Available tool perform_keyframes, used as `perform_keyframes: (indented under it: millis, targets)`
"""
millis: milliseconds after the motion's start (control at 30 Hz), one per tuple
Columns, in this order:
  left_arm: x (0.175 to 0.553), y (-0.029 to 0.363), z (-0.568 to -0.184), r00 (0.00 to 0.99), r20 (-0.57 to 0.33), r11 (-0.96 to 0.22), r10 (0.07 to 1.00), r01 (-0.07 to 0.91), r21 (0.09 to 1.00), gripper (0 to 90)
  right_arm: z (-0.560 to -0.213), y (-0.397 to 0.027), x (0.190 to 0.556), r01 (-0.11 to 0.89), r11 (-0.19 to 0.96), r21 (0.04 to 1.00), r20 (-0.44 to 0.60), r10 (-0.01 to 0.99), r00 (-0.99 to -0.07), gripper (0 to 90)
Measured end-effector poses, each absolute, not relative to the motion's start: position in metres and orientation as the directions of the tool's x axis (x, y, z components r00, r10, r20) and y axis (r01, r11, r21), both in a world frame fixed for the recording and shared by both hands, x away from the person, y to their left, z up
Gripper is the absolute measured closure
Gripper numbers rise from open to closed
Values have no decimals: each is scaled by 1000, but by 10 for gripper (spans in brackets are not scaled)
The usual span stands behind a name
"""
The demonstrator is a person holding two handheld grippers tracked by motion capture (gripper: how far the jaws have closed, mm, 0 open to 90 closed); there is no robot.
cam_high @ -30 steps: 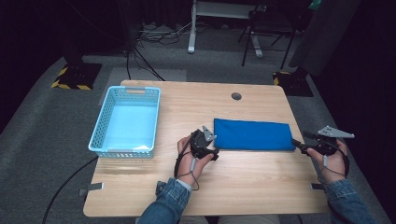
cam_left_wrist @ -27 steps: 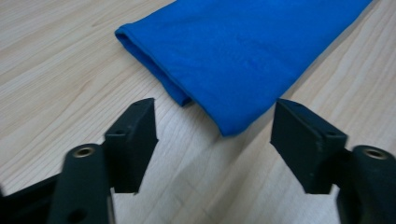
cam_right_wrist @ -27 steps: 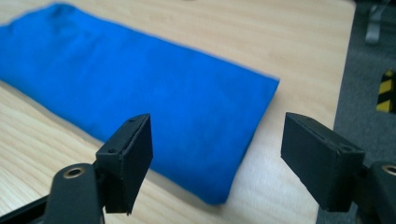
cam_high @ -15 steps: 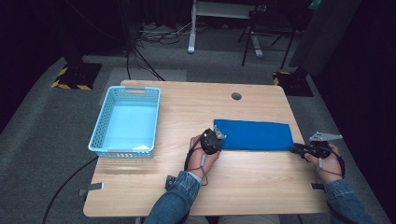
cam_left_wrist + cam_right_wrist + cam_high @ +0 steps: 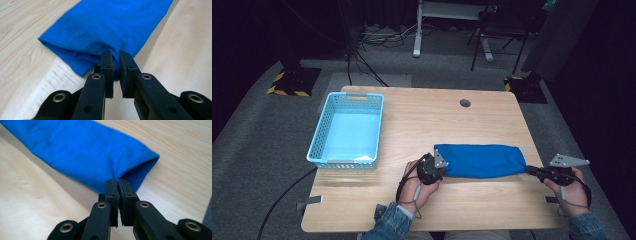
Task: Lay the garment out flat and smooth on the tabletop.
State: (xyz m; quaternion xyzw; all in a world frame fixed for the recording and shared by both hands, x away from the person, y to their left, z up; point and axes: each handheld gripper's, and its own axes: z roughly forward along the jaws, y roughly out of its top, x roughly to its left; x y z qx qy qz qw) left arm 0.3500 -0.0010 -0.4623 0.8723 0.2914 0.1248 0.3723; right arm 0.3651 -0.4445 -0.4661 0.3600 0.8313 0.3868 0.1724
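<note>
A light wooden bench [image 5: 422, 130] carries a pale blue basket [image 5: 346, 131], well off to the far left of the left claw. A folded blue cloth [image 5: 482, 160], smooth with soft rounded folds, stretches flat between the two claws. The left claw [image 5: 113, 61] pinches the cloth's near left corner, jaws closed on the fabric with a thin gap. The right claw [image 5: 117, 185] grips the near right corner likewise, jaws pressed nearly together on the cloth's edge.
</note>
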Motion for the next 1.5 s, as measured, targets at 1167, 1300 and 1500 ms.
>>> perform_keyframes:
  millis: [1167,1300,1500]
  targets:
    - [373,29,-473,684,-44,-423,728,499,757,294,-479,-408,380,440,375,816,37,726,-687,309]
    - [378,12,-484,727,30,-502,686,442,743,441,-494,-401,377,470,454,757,55,672,-739,500]
    - [379,4,-479,735,47,-533,676,444,721,852,-486,-397,372,458,481,748,44,652,-757,837]
